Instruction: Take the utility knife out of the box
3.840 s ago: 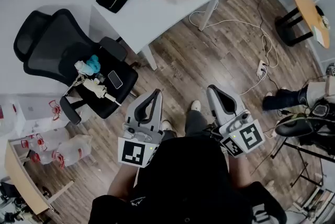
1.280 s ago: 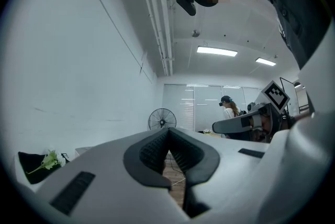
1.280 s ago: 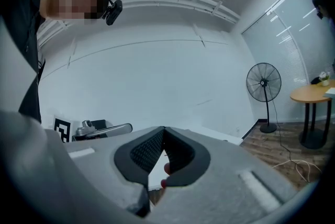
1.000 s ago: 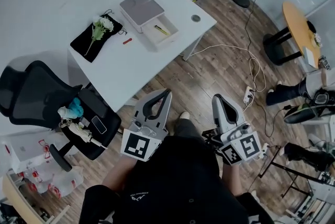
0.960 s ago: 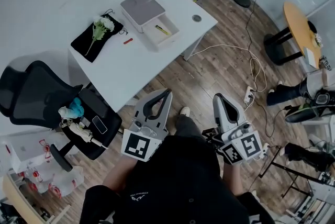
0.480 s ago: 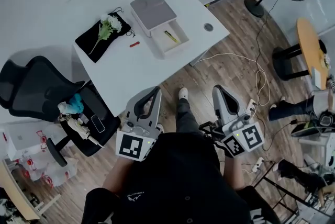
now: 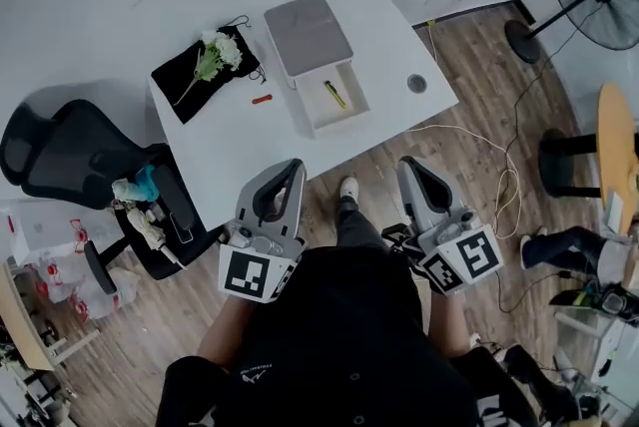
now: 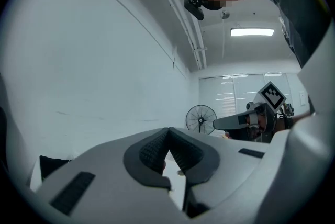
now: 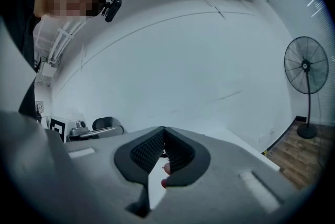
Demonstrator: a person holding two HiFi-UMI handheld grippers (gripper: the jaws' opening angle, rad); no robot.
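While the utility knife (image 7: 335, 95) lies in the open box (image 7: 308, 36) on the surface (image 7: 240, 146), the left gripper (image 7: 288, 171) and right gripper (image 7: 407, 168) are held well apart from it. Their fingers (image 8: 149, 149) are seen pressed together.

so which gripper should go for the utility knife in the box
Left, marginally. The left gripper sits at the table edge, closer to the utility knife in the open box; the right gripper hangs over floor. Both are shut.

utility knife (image 7: 335, 95): yellow | box (image 7: 321, 113): white | lid (image 7: 308, 34): grey | table (image 7: 250, 146): white | cloth (image 7: 190, 81): black | floor (image 7: 469, 166): brown
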